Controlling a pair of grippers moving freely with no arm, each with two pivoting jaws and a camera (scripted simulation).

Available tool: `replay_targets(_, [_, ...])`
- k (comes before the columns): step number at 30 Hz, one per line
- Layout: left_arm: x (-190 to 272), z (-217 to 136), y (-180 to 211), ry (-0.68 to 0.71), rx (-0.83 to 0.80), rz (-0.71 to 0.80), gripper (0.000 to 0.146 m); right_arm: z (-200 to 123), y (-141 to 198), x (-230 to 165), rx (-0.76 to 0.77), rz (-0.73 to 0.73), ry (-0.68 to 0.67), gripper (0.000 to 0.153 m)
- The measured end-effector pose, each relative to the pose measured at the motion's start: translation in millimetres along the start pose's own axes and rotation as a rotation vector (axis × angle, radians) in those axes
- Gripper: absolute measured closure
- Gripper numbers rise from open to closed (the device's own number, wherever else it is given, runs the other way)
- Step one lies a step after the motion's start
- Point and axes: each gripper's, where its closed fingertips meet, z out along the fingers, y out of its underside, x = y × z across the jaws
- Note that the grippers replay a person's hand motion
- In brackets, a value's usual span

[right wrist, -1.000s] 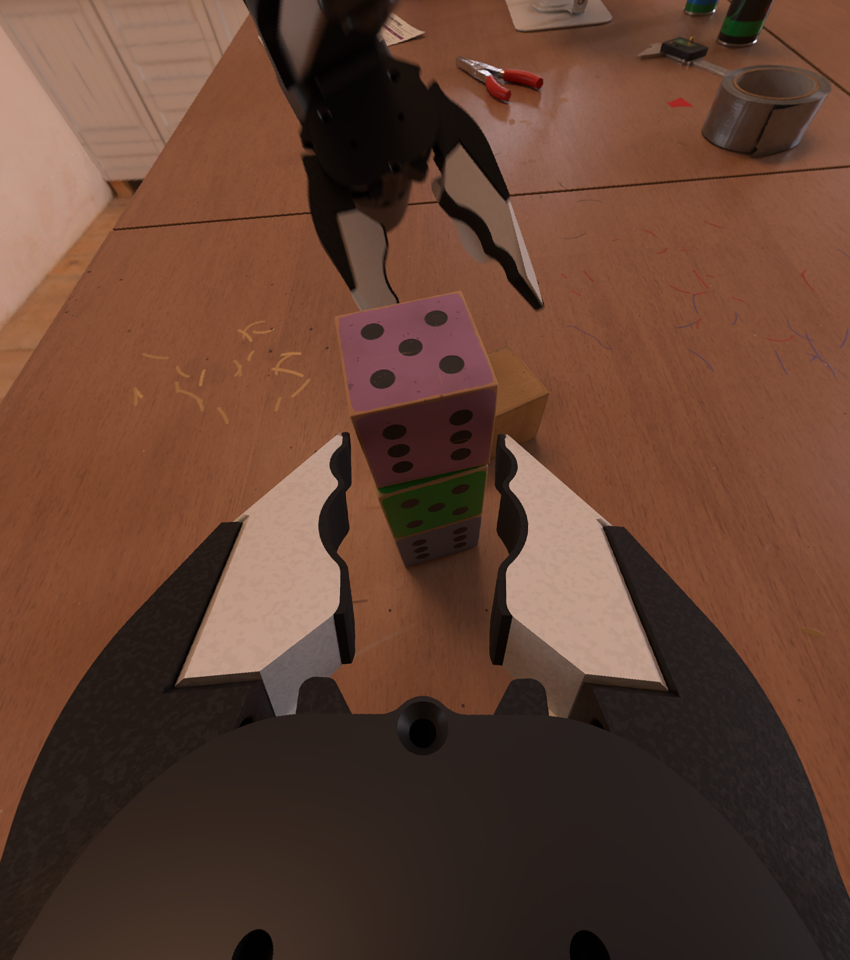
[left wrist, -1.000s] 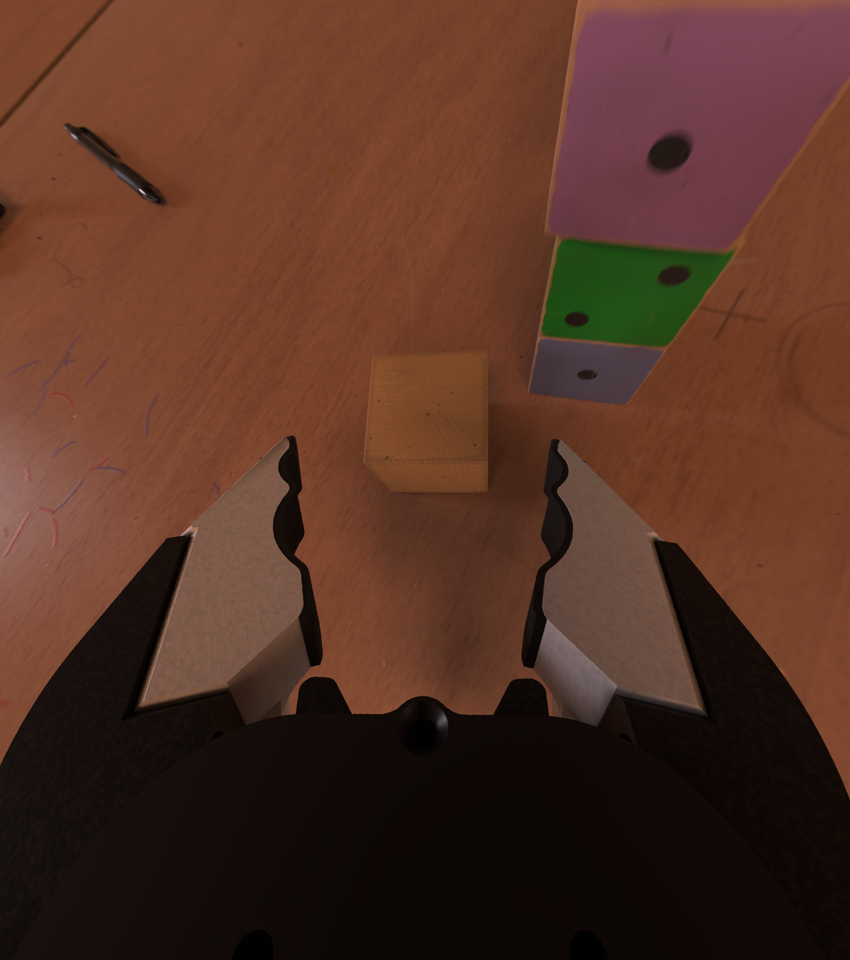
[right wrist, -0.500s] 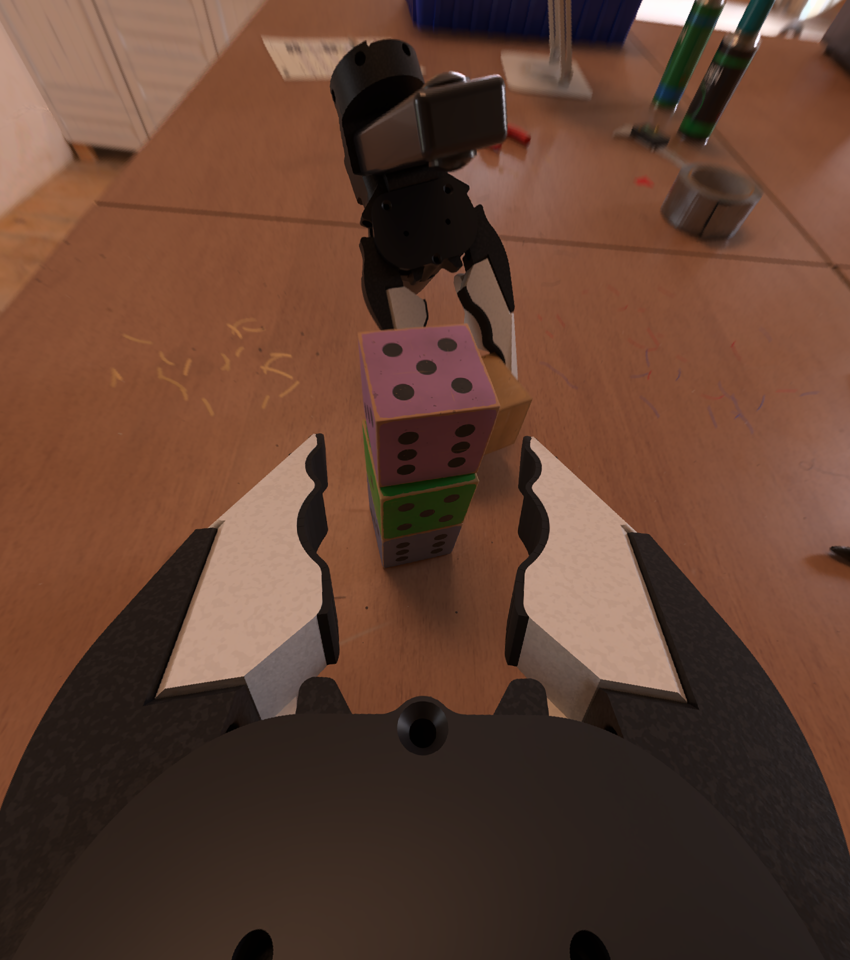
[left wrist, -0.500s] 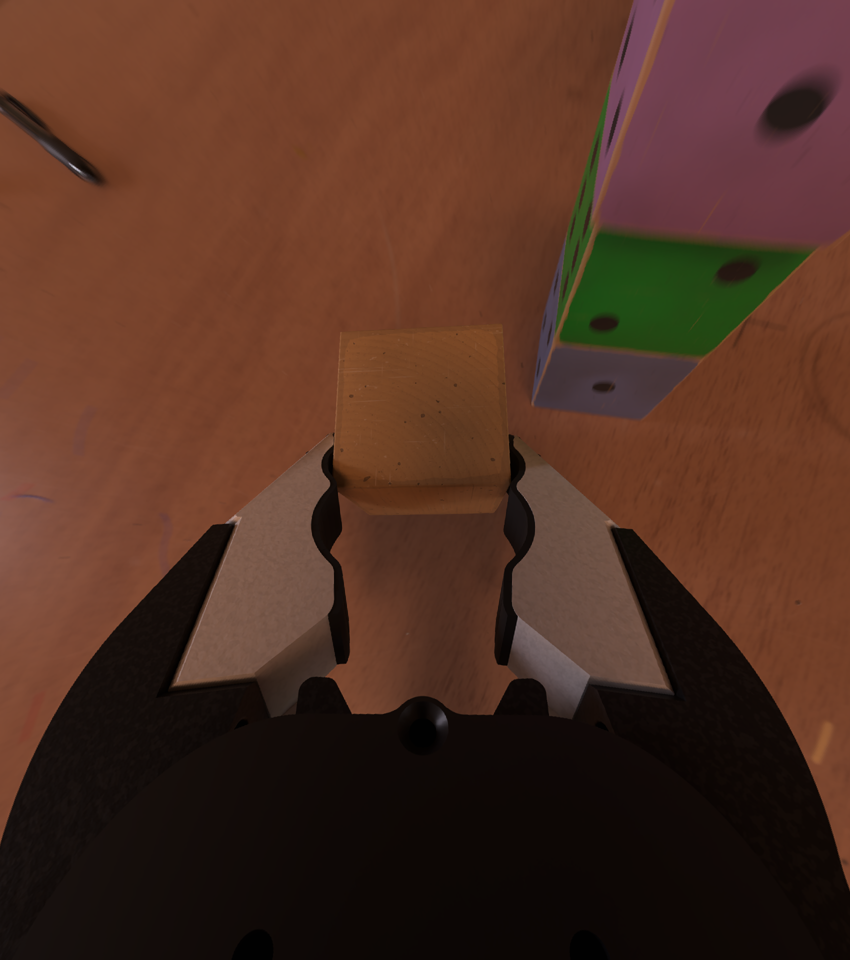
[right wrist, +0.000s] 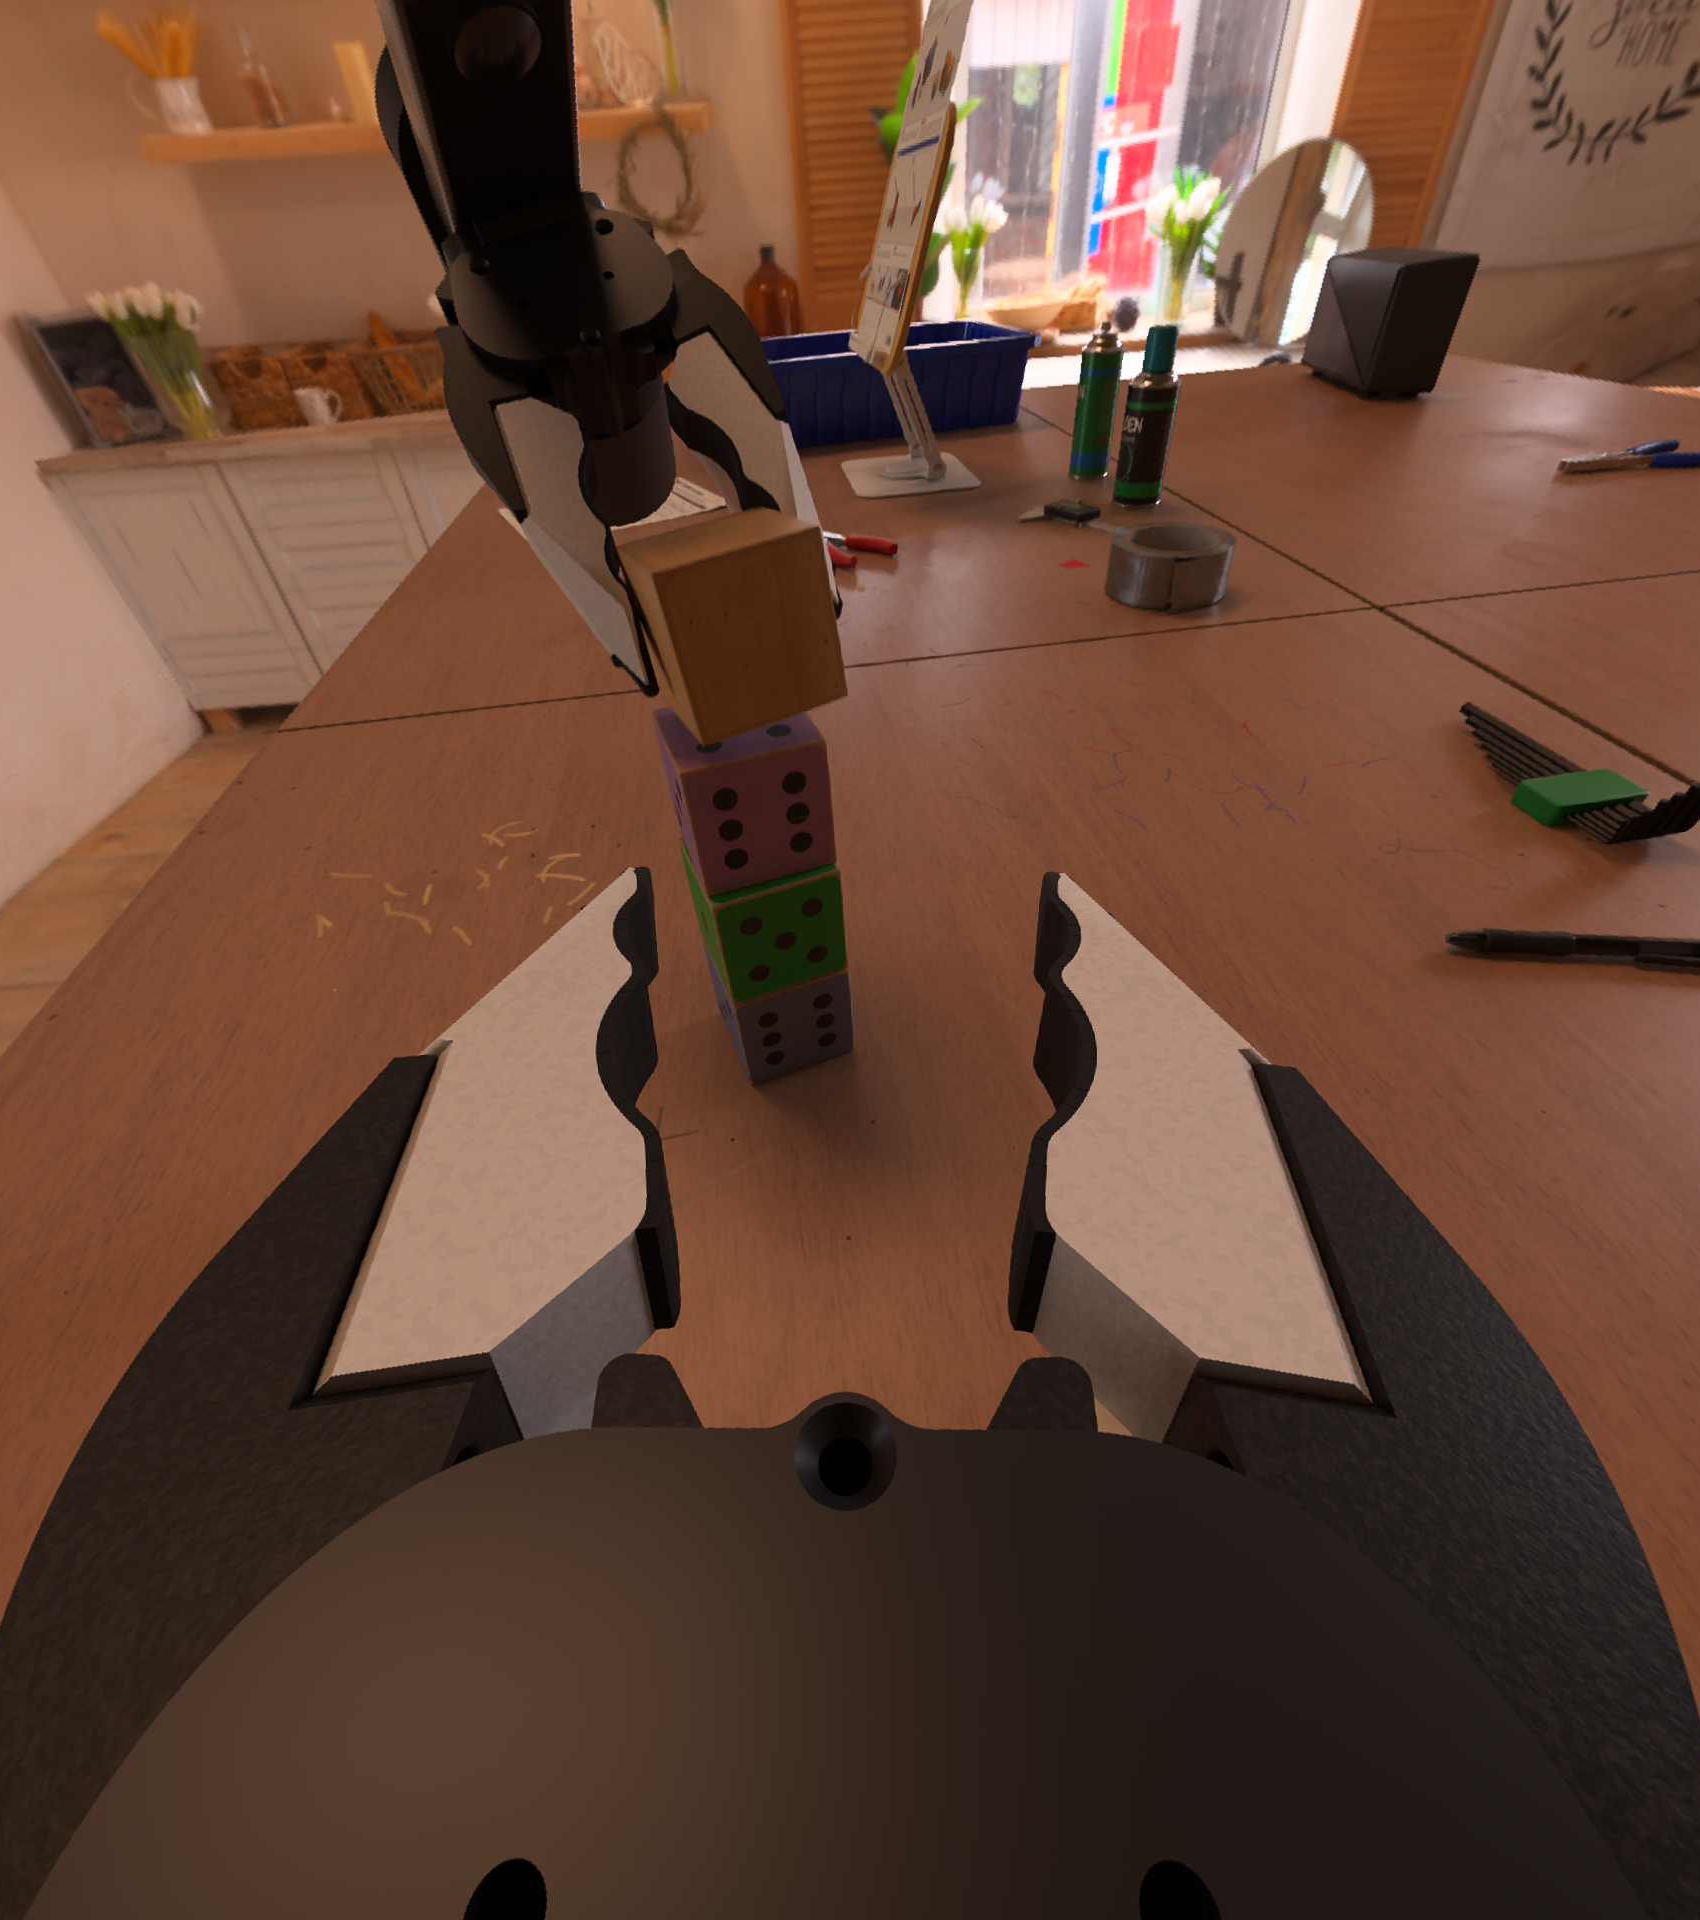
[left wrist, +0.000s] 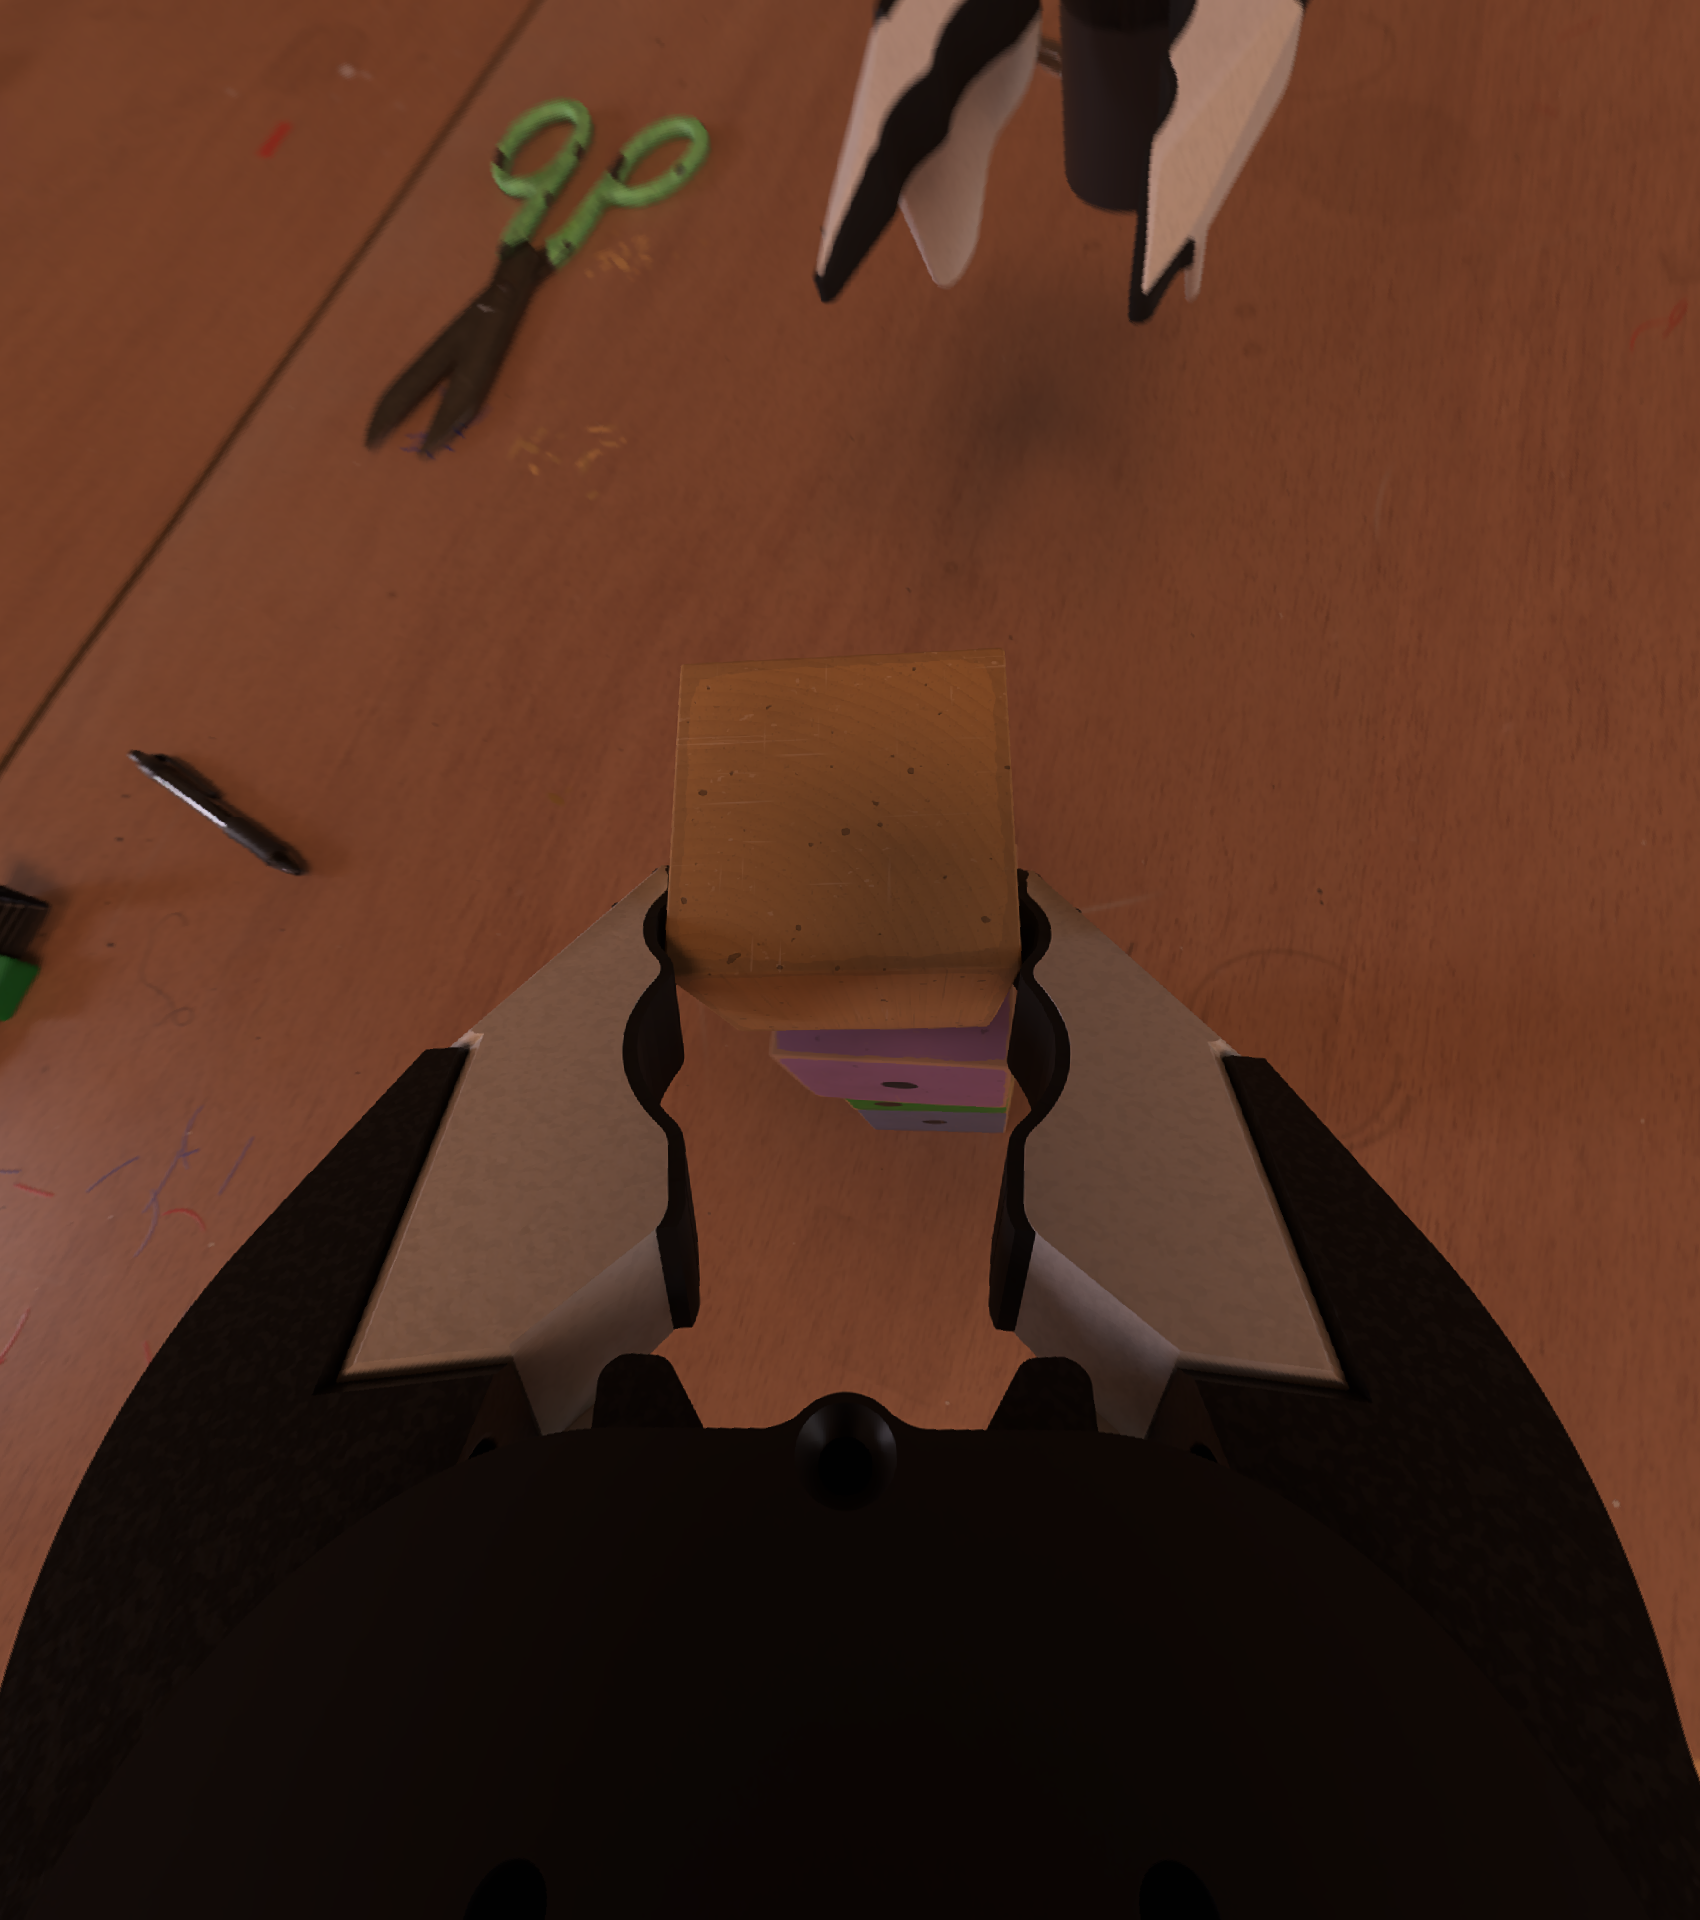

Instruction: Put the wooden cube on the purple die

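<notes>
Right wrist view: wooden cube (right wrist: 747,623) tilted.

The brown wooden table (right wrist: 1241,1091) carries a stack of 3 dice, its grey bottom die (right wrist: 792,1023) resting directly on it. Right of that die lie a black pen (right wrist: 1615,948) and a hex key set (right wrist: 1594,798); beyond it, a tape roll (right wrist: 1170,566).

Colours only, landmark = purple die (right wrist: 750,798): pinkish-purple faces, black pips, tan edges. Directly under it, green die (right wrist: 778,931), black pips; below that, pale lavender die (right wrist: 794,1023), black pips. Above it, wooden cube (right wrist: 742,620): honey-tan, visible grain, dark specks. Table (right wrist: 1189,1039) around it: reddish-brown wood, faint red/blue scribbles to its right, yellow flecks to its left. Both hand-held grippers: black bodies, off-white speckled finger plates (right wrist: 513,1195).
</notes>
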Motion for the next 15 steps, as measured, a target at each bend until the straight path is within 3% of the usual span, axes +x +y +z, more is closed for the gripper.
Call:
replay_targets(6, [9.3, 12.2, 13.3, 0.07, -0.018, -0.05, 0.084, 7.1, 13.1, 0.0, -0.057, 0.005, -0.014, 0.079])
replay_targets(8, [9.0, 6.2, 14.8, 0.066, 0.004, -0.087, 0.058, 8.9, 16.8, 0.6, -0.073, 0.008, -0.016, 0.079])
replay_targets(10, [8.5, -8.2, 17.5, 0.053, 0.064, -0.126, 0.056, 7.6, 20.0, 1.2, -0.091, 0.004, -0.009, 0.079])
replay_targets(11, [6.6, -16.4, 23.6, 0.033, 0.093, -0.153, 0.058, 5.2, 21.1, 1.8, -0.101, -0.002, 0.0, 0.078])
replay_targets(13, [-3.2, -27.6, 48.2, -0.049, 0.116, -0.208, 0.076, -2.7, 20.9, 4.4, -0.108, -0.013, 0.029, 0.078])
replay_targets(15, [-12.4, -27.6, 84.5, -0.144, 0.08, -0.239, 0.114, -13.4, 19.4, 9.8, -0.109, 0.0, 0.072, 0.078])
